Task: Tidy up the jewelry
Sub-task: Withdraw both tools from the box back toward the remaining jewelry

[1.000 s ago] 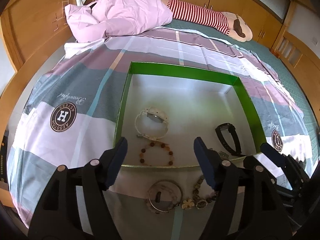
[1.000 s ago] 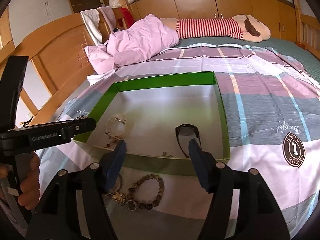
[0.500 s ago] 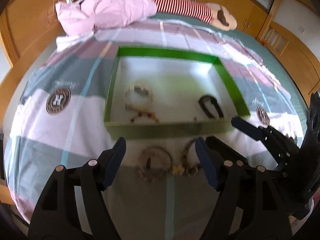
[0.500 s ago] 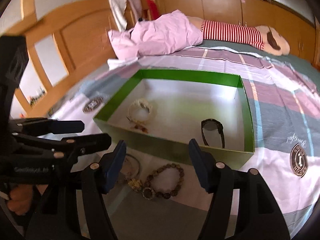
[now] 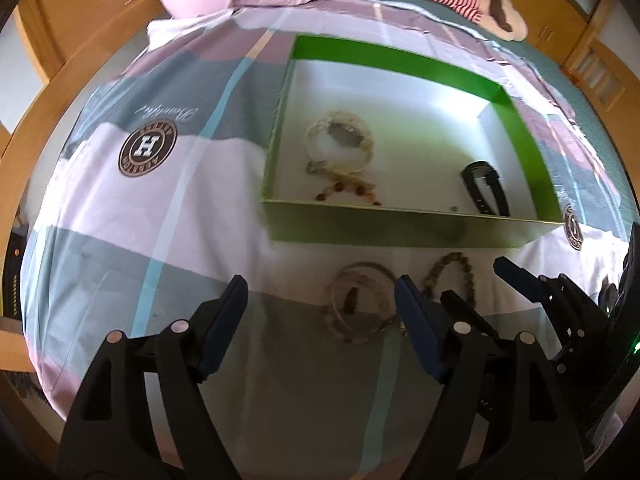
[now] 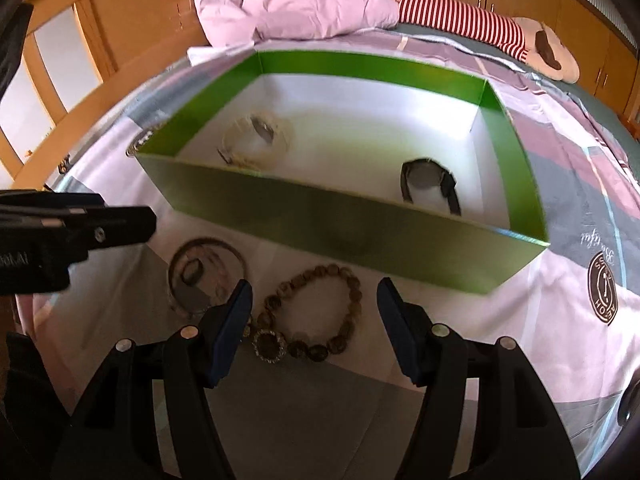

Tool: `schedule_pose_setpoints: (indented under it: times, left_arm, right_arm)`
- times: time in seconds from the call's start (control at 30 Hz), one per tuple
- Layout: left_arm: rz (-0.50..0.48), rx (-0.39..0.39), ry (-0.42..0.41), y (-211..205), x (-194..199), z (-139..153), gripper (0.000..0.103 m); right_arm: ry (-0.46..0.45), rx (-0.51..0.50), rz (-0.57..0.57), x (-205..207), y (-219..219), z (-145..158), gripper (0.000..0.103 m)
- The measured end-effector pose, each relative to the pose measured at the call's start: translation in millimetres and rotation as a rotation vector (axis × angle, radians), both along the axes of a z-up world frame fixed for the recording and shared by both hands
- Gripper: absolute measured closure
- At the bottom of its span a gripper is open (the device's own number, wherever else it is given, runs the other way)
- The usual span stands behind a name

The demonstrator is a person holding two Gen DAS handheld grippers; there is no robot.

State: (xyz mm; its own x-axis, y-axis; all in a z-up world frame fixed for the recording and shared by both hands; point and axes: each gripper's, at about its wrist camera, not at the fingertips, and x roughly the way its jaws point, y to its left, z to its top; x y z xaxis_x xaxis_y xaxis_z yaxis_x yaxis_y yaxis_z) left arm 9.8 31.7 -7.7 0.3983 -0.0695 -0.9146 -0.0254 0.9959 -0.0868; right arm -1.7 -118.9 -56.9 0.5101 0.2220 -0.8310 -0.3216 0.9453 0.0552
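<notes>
Patchwork bedspread (image 6: 568, 184) carries a green box (image 6: 360, 232) — beaded bracelet (image 6: 316, 312) and bangle (image 6: 206, 276) lie just before it. Left hand-held gripper (image 5: 320, 304) is opening, empty; right hand-held gripper (image 6: 314, 312) gapes over the bracelet — nothing grasped.

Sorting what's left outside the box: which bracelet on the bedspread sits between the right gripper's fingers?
The brown beaded bracelet, a loop of chunky round beads framed by the right gripper. The thin ring-shaped bangle lies off to its left, outside the fingers.
</notes>
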Motion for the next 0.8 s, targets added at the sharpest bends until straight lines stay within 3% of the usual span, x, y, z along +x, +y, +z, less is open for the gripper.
schedule_pose_setpoints:
  times: [0.1, 0.3, 0.4, 0.57, 0.7, 0.8]
  left_arm:
    - [0.016, 0.002, 0.028, 2.9, 0.8, -5.2, 0.027]
    - [0.042, 0.015, 0.078, 10.7, 5.2, -14.2, 0.026]
    - [0.098, -0.015, 0.104, 26.7, 10.4, -18.1, 0.026]
    - [0.149, -0.080, 0.153, 41.5, 14.0, -26.6, 0.026]
    - [0.123, -0.067, 0.162, 33.5, 14.0, -31.0, 0.026]
    - [0.094, -0.060, 0.168, 25.2, 14.4, -34.4, 0.026]
  right_arm:
    - [0.009, -0.072, 0.018, -0.7, 5.6, -9.6, 0.048]
    - [0.030, -0.157, 0.040, -0.5, 8.9, -19.3, 0.084]
    - [0.063, -0.130, 0.029, 3.5, 1.4, -15.8, 0.095]
    - [0.068, -0.089, -0.021, 8.6, -14.1, -10.0, 0.096]
    - [0.098, -0.051, -0.033, 9.2, -17.1, -11.4, 0.095]
    - [0.092, -0.069, -0.046, 13.6, -16.9, -11.5, 0.087]
